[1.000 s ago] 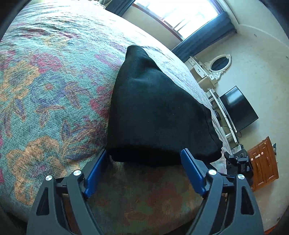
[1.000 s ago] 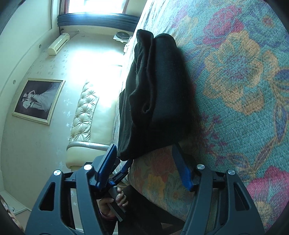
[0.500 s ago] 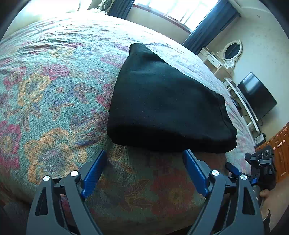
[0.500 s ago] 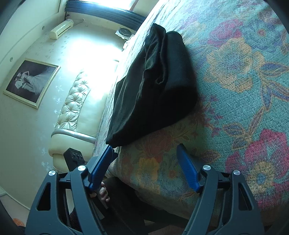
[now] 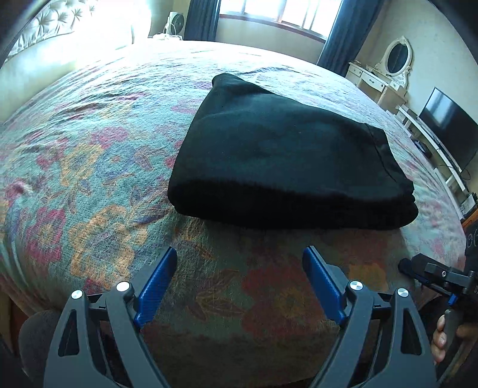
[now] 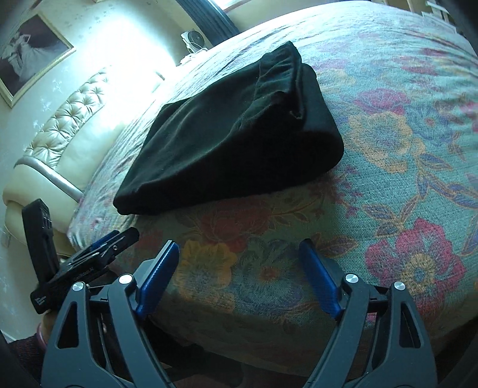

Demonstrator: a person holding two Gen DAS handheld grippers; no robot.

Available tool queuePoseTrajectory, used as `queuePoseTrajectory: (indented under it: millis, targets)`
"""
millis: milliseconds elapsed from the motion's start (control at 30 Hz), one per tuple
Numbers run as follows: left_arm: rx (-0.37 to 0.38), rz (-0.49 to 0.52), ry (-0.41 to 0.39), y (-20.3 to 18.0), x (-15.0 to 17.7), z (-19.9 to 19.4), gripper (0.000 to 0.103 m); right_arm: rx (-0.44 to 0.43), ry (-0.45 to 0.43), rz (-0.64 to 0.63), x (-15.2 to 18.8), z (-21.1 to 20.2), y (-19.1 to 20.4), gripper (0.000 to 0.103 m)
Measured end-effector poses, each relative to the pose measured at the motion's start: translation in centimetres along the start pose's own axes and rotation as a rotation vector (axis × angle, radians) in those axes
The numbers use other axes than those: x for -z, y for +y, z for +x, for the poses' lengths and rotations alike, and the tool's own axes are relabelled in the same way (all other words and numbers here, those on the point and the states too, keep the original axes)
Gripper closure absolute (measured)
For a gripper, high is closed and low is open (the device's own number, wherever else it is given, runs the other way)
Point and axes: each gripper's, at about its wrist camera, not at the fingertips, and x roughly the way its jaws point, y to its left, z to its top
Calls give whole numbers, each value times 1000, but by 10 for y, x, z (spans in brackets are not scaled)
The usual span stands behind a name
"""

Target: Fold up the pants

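1. Pants (image 5: 283,161) — black, soft cloth, folded into a thick, roughly rectangular stack. They lie flat on the bedspread (image 5: 89,167), near its front edge. From the right wrist view the gathered waistband shows at the far end of the stack (image 6: 280,77), and the near long side is a rounded fold.
2. Left gripper (image 5: 239,280) — blue-padded jaws spread wide, nothing between them; it hangs over the front of the bed, short of the pants and not touching them.
3. Right gripper (image 6: 236,274) — jaws likewise spread, having just been opening, with only bedspread showing between them; it too stands clear of the pants.
4. Surroundings: a floral bedspread in teal, pink and orange; a cream tufted headboard (image 6: 68,125); a framed picture (image 6: 27,50) on the wall; a small fan (image 5: 176,24) beside dark curtains (image 5: 343,32); a white dressing table with an oval mirror (image 5: 397,56); a dark television (image 5: 448,125). Nothing lies between the grippers and the pants.
5. Against the earlier frames — both grippers have drawn back from the near edge of the pants, which a second ago sat right at the fingertips. The views have also rolled toward level, so the bed now lies flat across both pictures.
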Motion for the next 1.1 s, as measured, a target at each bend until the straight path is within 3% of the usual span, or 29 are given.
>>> queuePoseTrajectory:
  millis: [133,367,1100]
  targets:
    - [-32,35,-11,-5,3,-1,19,110,-24,-56,1,3,12,16]
    - [-76,35,-72,-2,0,-10,19,196,-79,-60,-6,2,11,15]
    - [-96,31,-136,-5,-4,-27,19,250,-126,-80,-7,-8,11,15]
